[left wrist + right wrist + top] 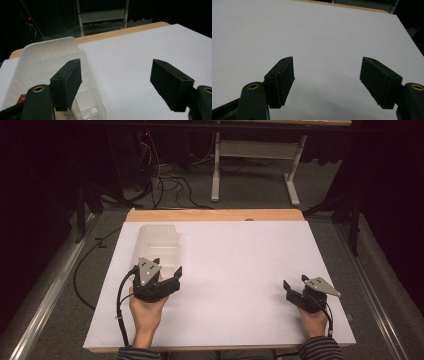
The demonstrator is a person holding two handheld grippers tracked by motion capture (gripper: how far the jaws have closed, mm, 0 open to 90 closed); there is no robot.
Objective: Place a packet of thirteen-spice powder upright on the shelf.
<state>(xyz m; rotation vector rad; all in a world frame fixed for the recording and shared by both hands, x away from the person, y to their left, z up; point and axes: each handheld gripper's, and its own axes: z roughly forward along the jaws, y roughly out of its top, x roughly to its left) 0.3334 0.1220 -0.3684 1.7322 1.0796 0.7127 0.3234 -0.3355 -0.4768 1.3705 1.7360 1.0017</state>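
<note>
High view: a translucent plastic container (156, 247) lies on the white table (235, 270), in its far-left part, with its long side running away from the person. The left gripper (167, 271) sits at the container's near end, jaws spread wide, one jaw over the near edge of the container and the other just beside its right wall, above bare table. The left hand (146, 312) grips the tool from behind, nearer the person than the container.

In the left gripper view the container (52, 62) stretches ahead on the left, its ribbed wall rising past the left jaw, which hangs over its inside; small items, one of them red (21, 98), lie at its near end, too hidden to identify. The right jaw stands well clear of the container's rim.

The right gripper (296, 282) rests well apart from the container, far to its right, also with its jaws wide apart and nothing between them; the right gripper view has bare white surface ahead.
</note>
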